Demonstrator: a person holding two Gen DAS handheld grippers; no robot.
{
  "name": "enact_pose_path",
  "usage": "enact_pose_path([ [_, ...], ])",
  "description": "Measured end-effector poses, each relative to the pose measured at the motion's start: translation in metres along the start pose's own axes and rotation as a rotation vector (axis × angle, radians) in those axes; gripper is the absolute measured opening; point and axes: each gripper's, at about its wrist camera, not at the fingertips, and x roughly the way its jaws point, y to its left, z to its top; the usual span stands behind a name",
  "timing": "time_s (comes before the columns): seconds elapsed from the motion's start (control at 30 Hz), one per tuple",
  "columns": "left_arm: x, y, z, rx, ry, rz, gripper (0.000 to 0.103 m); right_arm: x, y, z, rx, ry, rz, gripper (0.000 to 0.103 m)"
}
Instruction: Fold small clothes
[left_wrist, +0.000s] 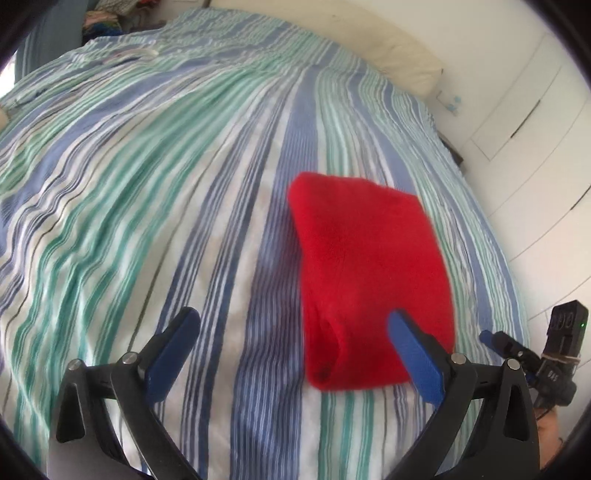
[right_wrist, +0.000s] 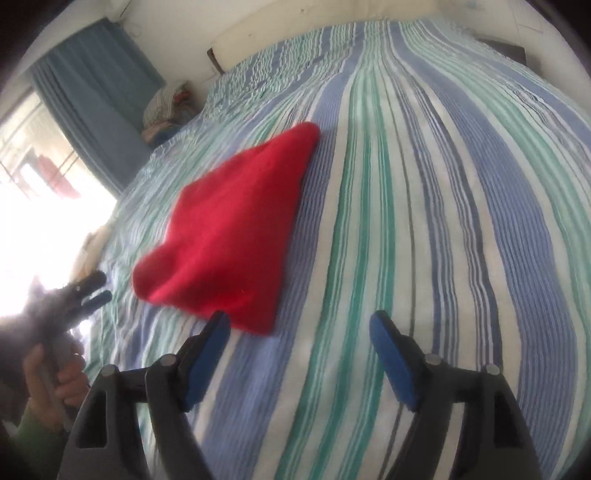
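Observation:
A small red garment (left_wrist: 369, 266) lies folded flat on the striped bed cover (left_wrist: 147, 184). In the left wrist view my left gripper (left_wrist: 291, 321) stands open above the cover; its right finger (left_wrist: 410, 343) overlaps the garment's near edge and nothing is pinched. In the right wrist view the red garment (right_wrist: 236, 229) lies ahead to the left. My right gripper (right_wrist: 299, 319) is open over bare cover, and its left finger (right_wrist: 214, 339) hangs just in front of the garment's near corner. The left gripper (right_wrist: 94, 288) shows at the left edge, held by a hand (right_wrist: 55, 376).
A cream pillow (left_wrist: 399, 51) lies at the head of the bed. White wardrobe doors (left_wrist: 524, 122) stand to the right. A blue curtain (right_wrist: 92, 92) and a bright window (right_wrist: 44, 206) are on the left, with a pile of clothes (right_wrist: 166, 107) beside them.

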Motion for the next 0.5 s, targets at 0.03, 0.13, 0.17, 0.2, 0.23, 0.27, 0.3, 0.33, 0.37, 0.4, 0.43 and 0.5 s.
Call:
enact_pose_path([
  [0.03,0.015,-0.002,0.01,0.017,0.031,-0.007,0.102,0.004,0.001,0.014,0.022,-0.015,0.034,0.085],
  [0.13,0.055,-0.014,0.028,0.056,0.124,-0.022,0.101,0.027,0.007,0.054,0.061,-0.019,0.124,0.086],
  [0.17,0.063,-0.021,0.031,0.075,0.147,-0.018,0.101,0.039,0.008,0.065,0.076,-0.003,0.148,0.086],
  [0.2,0.072,-0.027,0.032,0.095,0.166,-0.003,0.101,0.053,0.007,0.074,0.096,0.018,0.168,0.086],
  [0.23,0.079,-0.033,0.031,0.11,0.185,0.01,0.101,0.069,0.007,0.081,0.12,0.047,0.179,0.086],
  [0.27,0.086,-0.037,0.03,0.117,0.206,0.014,0.101,0.084,0.003,0.085,0.148,0.076,0.179,0.086],
  [0.3,0.092,-0.041,0.028,0.116,0.222,0.016,0.098,0.099,0.001,0.086,0.174,0.104,0.181,0.086],
  [0.33,0.095,-0.044,0.025,0.114,0.226,0.013,0.078,0.114,0.0,0.086,0.182,0.143,0.182,0.082],
  [0.37,0.098,-0.047,0.024,0.11,0.229,-0.007,0.061,0.126,0.005,0.084,0.16,0.177,0.163,0.076],
  [0.4,0.098,-0.05,0.023,0.097,0.232,-0.015,0.039,0.134,0.015,0.082,0.096,0.19,0.121,0.06],
  [0.43,0.095,-0.054,0.023,0.091,0.215,0.001,0.028,0.136,0.028,0.078,0.006,0.186,0.06,0.044],
  [0.5,0.084,-0.064,0.024,0.111,0.182,0.012,0.022,0.13,0.057,0.072,-0.154,0.148,-0.036,0.033],
])
